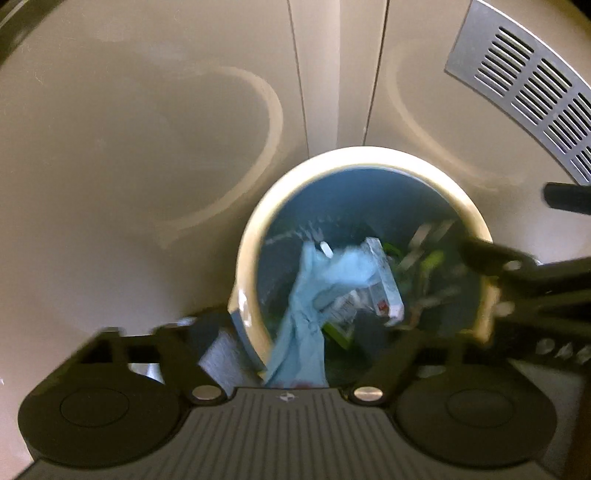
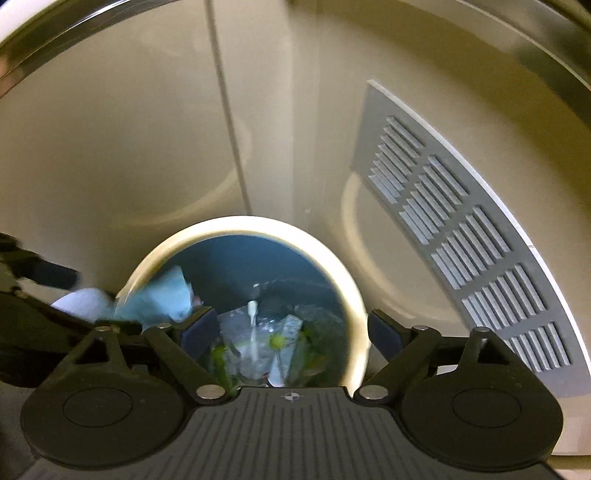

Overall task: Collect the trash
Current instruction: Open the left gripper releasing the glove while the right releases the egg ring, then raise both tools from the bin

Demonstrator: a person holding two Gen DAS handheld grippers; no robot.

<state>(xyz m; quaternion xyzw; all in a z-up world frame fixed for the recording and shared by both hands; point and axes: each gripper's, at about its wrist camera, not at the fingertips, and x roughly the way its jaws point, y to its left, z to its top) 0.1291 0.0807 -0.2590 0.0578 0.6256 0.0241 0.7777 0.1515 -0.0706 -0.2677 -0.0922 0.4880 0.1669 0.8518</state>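
Note:
A round bin with a cream rim point(image 1: 255, 236) and blue inside stands on the pale floor, and it also shows in the right wrist view point(image 2: 354, 291). It holds a light blue glove point(image 1: 314, 295), a white carton point(image 1: 384, 291), green scraps and clear wrappers point(image 2: 251, 350). My left gripper point(image 1: 306, 332) is open, hovering over the bin's near rim, with the glove falling between its fingers. My right gripper point(image 2: 291, 332) is open and empty above the bin. The right gripper's fingers point(image 1: 491, 254) reach in over the bin's right rim in the left wrist view.
A grey slotted vent panel point(image 2: 469, 243) lies on the floor to the right of the bin, also in the left wrist view point(image 1: 532, 92). Pale floor panels with a seam point(image 1: 373, 74) run behind the bin. A metal edge point(image 2: 74, 29) curves along the top.

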